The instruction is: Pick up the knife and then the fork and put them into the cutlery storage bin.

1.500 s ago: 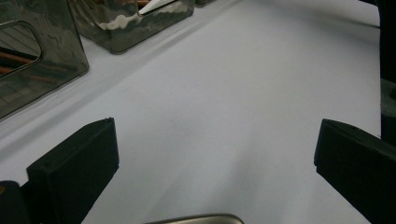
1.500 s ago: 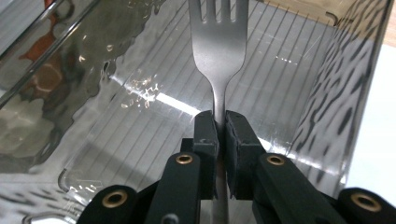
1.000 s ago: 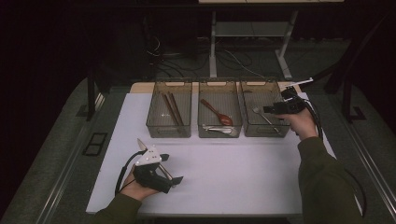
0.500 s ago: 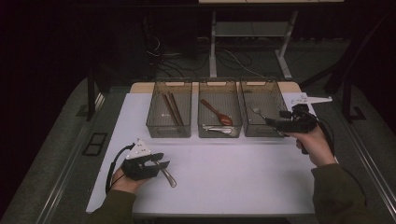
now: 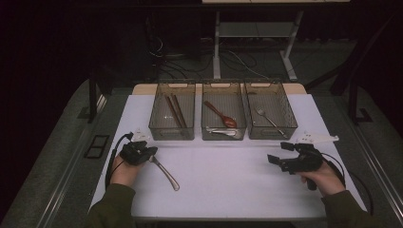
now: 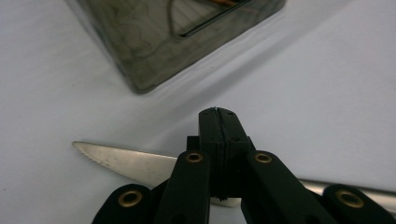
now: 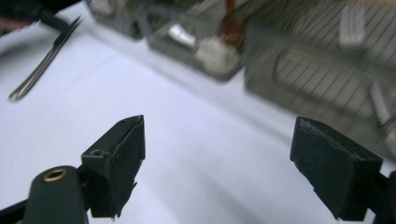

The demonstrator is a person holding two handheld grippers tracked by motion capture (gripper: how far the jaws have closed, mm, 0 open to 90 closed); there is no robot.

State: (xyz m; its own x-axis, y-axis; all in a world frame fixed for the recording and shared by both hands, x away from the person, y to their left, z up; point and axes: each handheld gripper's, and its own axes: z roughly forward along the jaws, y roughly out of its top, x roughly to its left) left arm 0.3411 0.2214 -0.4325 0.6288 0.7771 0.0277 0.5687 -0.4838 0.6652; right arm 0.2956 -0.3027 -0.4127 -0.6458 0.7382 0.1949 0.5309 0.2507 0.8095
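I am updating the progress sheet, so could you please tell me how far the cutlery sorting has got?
Done: chopsticks lie in the left bin, two spoons in the middle bin, a fork in the right bin. In hand: the left claw has just closed on the knife on the white mat; the right claw, empty, has been opening. Left: the knife probably still needs binning.
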